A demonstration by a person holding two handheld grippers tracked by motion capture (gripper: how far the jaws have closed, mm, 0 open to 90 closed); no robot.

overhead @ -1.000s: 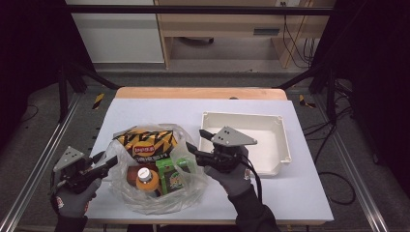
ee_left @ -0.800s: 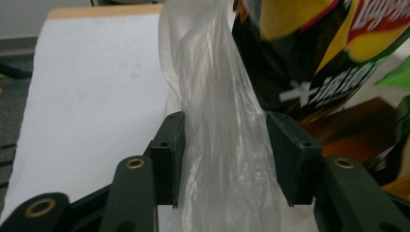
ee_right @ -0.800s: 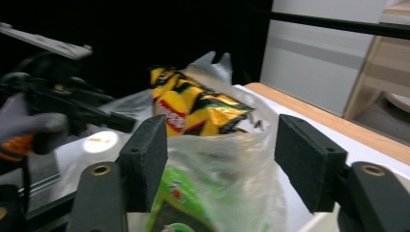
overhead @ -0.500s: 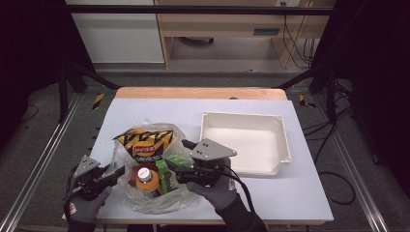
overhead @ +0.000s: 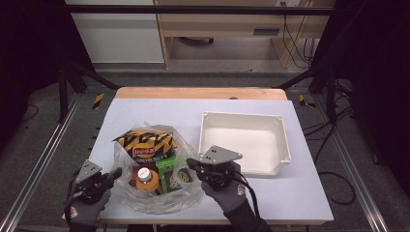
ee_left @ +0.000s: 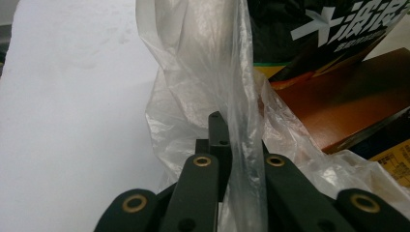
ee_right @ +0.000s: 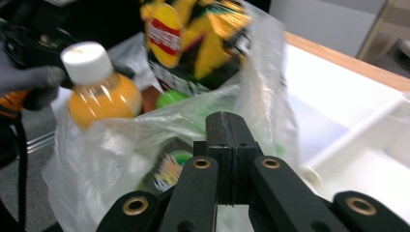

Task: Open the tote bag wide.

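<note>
A clear plastic bag [overhead: 145, 199] lies at the table's front left. It holds a yellow-black chip packet [overhead: 147, 142], an orange juice bottle [overhead: 145, 177] with a white cap and a green box [overhead: 169, 169]. My left gripper [overhead: 114, 174] is at the bag's left edge; its jaws have just been closing and pinch the film [ee_left: 241, 145]. At the bag's right edge, my right gripper [overhead: 190, 163] has also just closed, and the film [ee_right: 159, 125] meets its tips. The right gripper view shows the bottle [ee_right: 99, 92] and the packet [ee_right: 193, 34] beyond its jaws.
A white rectangular tray [overhead: 241, 118] stands right of the bag, close behind my right hand; its rim [ee_right: 358, 130] appears in the right gripper view. A brown box [ee_left: 348, 106] lies inside the bag. The table's wooden far edge [overhead: 198, 93] runs across.
Both hands have sunk toward the table and drawn in to the bag's two sides. Both pairs of jaws went from open to closed at the film.
</note>
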